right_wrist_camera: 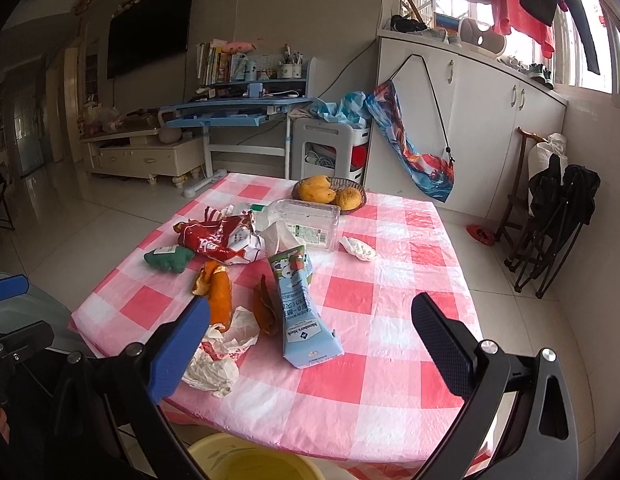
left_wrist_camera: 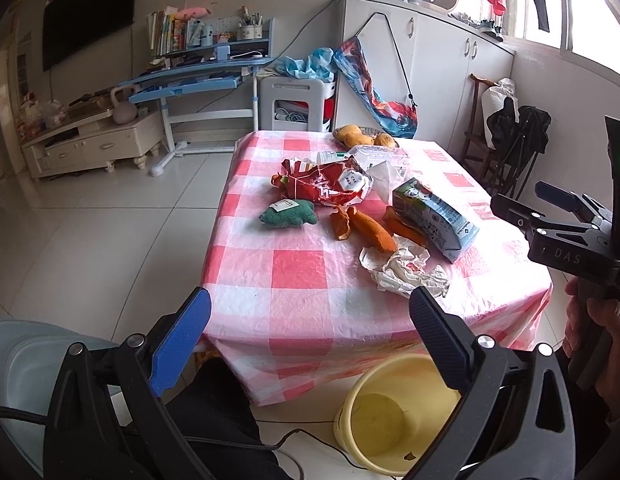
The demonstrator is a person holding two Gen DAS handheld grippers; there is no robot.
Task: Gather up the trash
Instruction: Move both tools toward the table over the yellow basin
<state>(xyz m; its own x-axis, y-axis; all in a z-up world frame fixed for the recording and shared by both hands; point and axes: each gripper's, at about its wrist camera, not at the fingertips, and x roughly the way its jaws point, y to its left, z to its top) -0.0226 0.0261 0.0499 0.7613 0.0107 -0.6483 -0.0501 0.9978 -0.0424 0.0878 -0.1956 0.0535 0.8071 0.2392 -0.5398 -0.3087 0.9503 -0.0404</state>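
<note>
**Both grippers poised, nothing picked yet**

The trash lies in a loose cluster on the bench (right_wrist_camera: 390, 280), under its pink checked cloth: a crumpled paper wrapper (right_wrist_camera: 218, 356) nearest the front edge, a flattened milk carton (right_wrist_camera: 306, 312) just beside it, orange peels (right_wrist_camera: 220, 292) between them, a red snack bag (right_wrist_camera: 222, 240) further back, a clear plastic bottle (right_wrist_camera: 306, 220) behind that, and a small white tissue wad (right_wrist_camera: 358, 248) off to the right. A green plush toy (right_wrist_camera: 170, 258) and a basket of mangoes (right_wrist_camera: 330, 194) sit among it and are probably not trash.

The left gripper (left_wrist_camera: 310, 344) and the right gripper (right_wrist_camera: 310, 344) both hang short of the front edge with fingers spread wide and empty. The yellow bucket (left_wrist_camera: 390, 420) stands on the floor below that edge, nearly empty, so the task looks barely begun.

The wrapper seems the sensible first pick: it is closest, light, and stands proud of the cloth. Coming down over its raised folds and closing fully should hold it; pinching too low risks catching the cloth and dragging the whole cluster.

The right half of the bench is bare, giving room to approach the carton from that side. The bucket sits tight under the overhang, so a carried piece has to clear the edge before it is dropped.
</note>
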